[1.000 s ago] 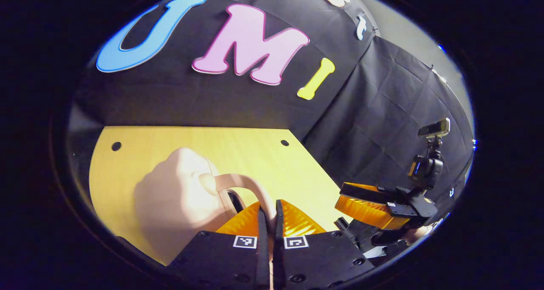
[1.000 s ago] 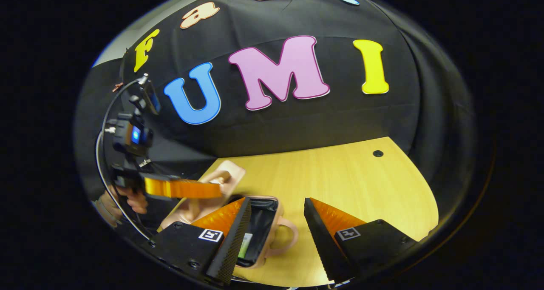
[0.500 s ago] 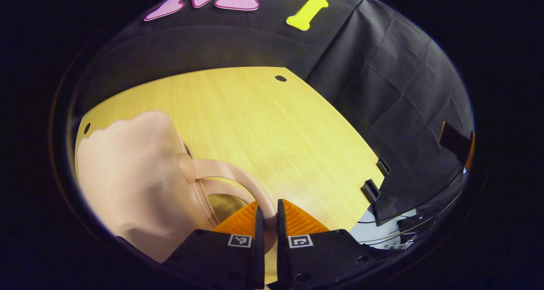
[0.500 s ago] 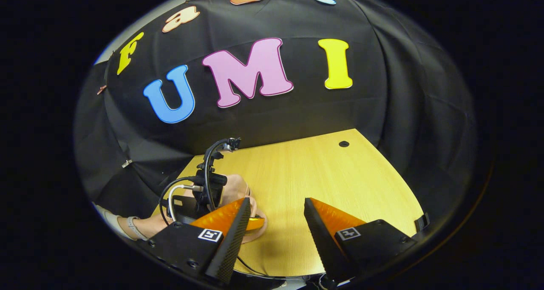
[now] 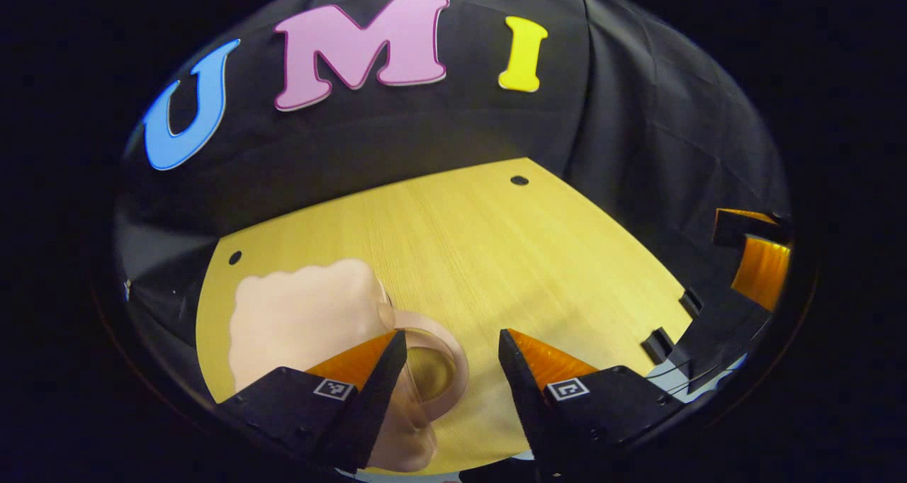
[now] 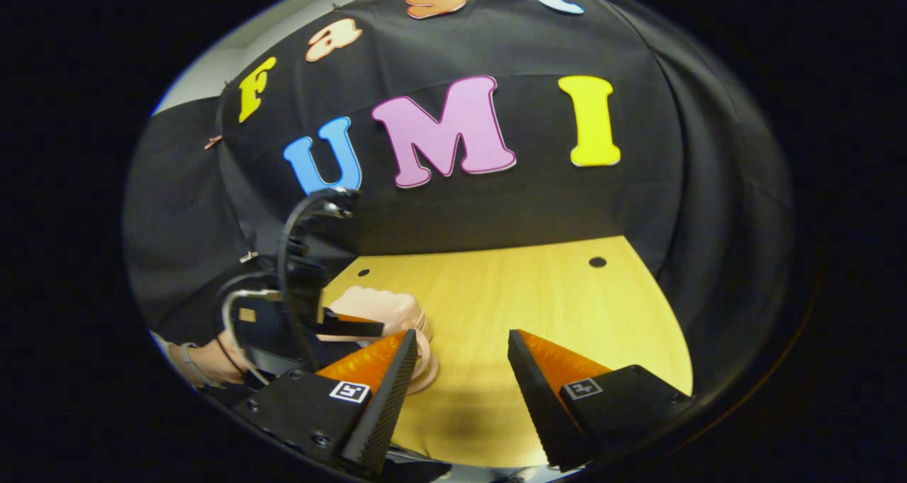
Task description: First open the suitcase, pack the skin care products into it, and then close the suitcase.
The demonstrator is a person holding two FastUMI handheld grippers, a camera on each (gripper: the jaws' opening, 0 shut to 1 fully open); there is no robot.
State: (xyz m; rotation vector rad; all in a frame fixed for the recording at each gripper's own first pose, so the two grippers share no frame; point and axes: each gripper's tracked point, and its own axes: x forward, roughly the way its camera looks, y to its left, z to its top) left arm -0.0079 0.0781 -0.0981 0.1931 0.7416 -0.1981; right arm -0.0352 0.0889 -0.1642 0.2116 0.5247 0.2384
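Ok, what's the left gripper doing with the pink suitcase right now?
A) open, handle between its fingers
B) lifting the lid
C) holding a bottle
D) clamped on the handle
A: in the left gripper view the left gripper stands open, with the closed suitcase handle loose between its fingers.

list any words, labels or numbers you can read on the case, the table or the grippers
No readable text on any of them.
Pink suitcase: plain, no print or logo seen.
Table: bare wood, no writing.
Left gripper and right gripper: square black-and-white markers, coded patterns, not words or numbers.
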